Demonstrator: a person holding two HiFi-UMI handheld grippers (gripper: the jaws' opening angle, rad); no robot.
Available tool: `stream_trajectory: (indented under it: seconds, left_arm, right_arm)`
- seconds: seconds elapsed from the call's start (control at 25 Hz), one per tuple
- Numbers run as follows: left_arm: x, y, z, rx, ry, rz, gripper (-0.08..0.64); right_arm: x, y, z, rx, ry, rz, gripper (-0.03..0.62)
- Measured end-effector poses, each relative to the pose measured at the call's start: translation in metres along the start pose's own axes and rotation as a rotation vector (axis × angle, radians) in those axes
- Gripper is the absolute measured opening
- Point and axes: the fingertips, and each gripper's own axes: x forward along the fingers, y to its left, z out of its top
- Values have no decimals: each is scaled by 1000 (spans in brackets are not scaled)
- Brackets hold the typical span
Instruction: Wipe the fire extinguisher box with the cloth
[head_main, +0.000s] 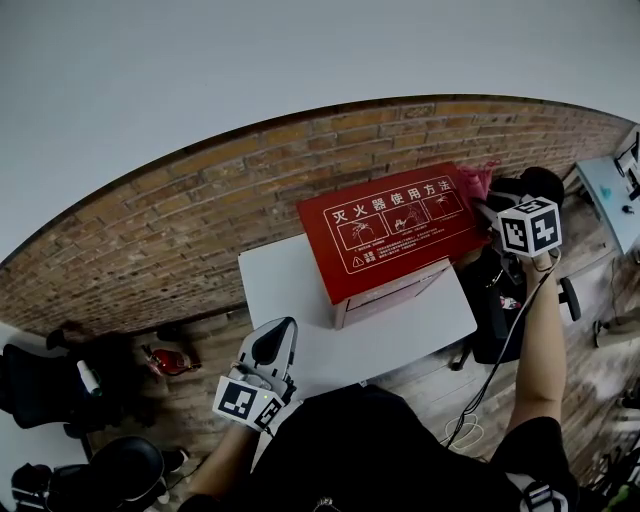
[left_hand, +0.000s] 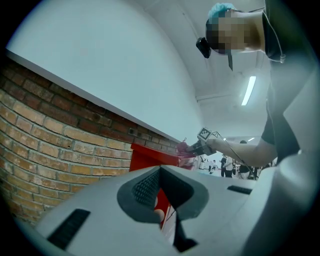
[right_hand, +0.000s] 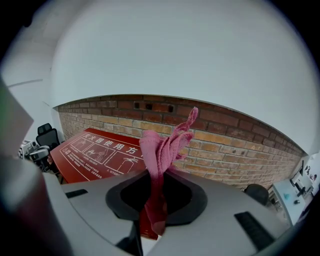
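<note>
Pink cloth (right_hand: 161, 150) clamped in R gripper (right_hand: 156, 207), at red box (right_hand: 95, 152)'s R corner

A red box (head_main: 395, 235) printed with white characters and line drawings, a deep pink cloth (right_hand: 160, 150), a plain white table (head_main: 285, 285), an orange-brown brick wall (head_main: 200, 210) with pale mortar lines, and a black-and-white square-patterned cube (head_main: 530, 227).

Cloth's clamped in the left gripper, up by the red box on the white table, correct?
No. The right gripper view shows the pink cloth clamped in the right gripper, not the left. It is up by the red box on the white table, as you said. The left gripper is shut and empty.
</note>
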Motion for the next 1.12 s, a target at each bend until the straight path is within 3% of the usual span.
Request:
stream_trajectory:
  seconds: [1.12]
  left_arm:
    - [-5,-4,-1,2,1,-34,34]
  right_arm:
    - [-23,10,-22,52,-35,-54,74]
